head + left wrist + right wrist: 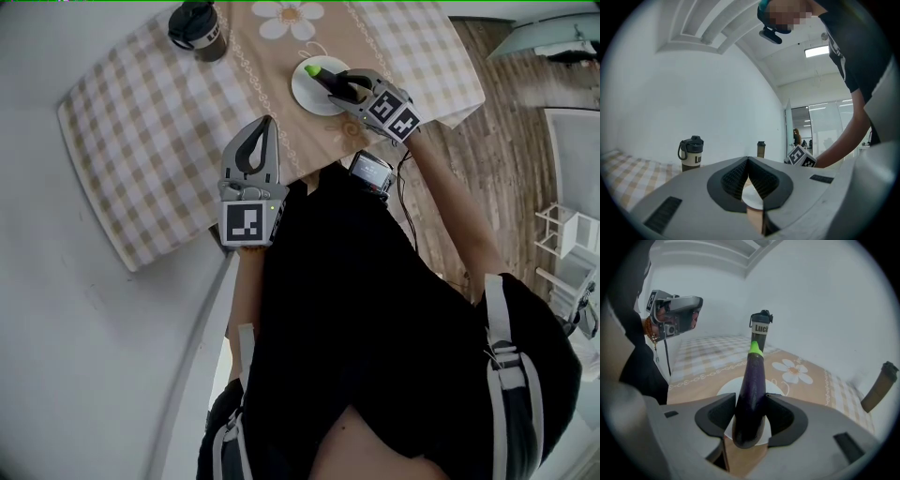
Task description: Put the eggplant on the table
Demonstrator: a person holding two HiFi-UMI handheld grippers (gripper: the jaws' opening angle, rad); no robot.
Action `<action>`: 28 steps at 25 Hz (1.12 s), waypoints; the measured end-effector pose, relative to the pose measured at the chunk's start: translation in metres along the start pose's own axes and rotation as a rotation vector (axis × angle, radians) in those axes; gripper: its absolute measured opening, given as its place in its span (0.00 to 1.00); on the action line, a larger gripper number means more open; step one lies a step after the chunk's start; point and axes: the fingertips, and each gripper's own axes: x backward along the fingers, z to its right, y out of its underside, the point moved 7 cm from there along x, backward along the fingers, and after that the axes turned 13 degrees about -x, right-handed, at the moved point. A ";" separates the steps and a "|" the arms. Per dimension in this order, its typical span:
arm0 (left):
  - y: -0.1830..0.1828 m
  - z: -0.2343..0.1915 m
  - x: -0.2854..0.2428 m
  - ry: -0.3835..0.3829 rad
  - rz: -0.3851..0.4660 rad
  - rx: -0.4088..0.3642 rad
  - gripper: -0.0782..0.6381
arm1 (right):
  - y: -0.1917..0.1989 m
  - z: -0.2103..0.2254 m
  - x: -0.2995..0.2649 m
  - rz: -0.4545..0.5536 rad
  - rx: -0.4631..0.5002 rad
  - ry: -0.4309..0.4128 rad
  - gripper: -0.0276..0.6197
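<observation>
One eggplant (750, 385), dark purple with a bright green cap, and it's right between the jaws of my right gripper (751, 400). The jaws stand wide with a pad pressed to each flank, so I read that as a pinch on the fat end, with the cap pointing away toward 12 o'clock in that gripper's own view. Under it is the white plate (305, 92). From the head view the eggplant is over that plate, but whether it's lifted clear of it or resting on it I can't tell. So by my count the grip is made and that's all, with nothing down on the table (141, 141) yet. What's left, I'd judge, is to carry it off the plate, set it on bare cloth and let go. There's open checked cloth out at 9 o'clock of the plate and the tan flowered strip up at 12. My left gripper (265, 131) is out of this one, jaws pressed together on nothing, hovering over the near table edge at about 7 o'clock of the plate. The lidded mug (197, 30) stands well apart at 10 o'clock, out of the way.
</observation>
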 end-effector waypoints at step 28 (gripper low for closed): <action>0.008 -0.011 -0.001 0.002 -0.007 -0.029 0.10 | 0.001 0.005 -0.026 0.005 -0.039 0.015 0.36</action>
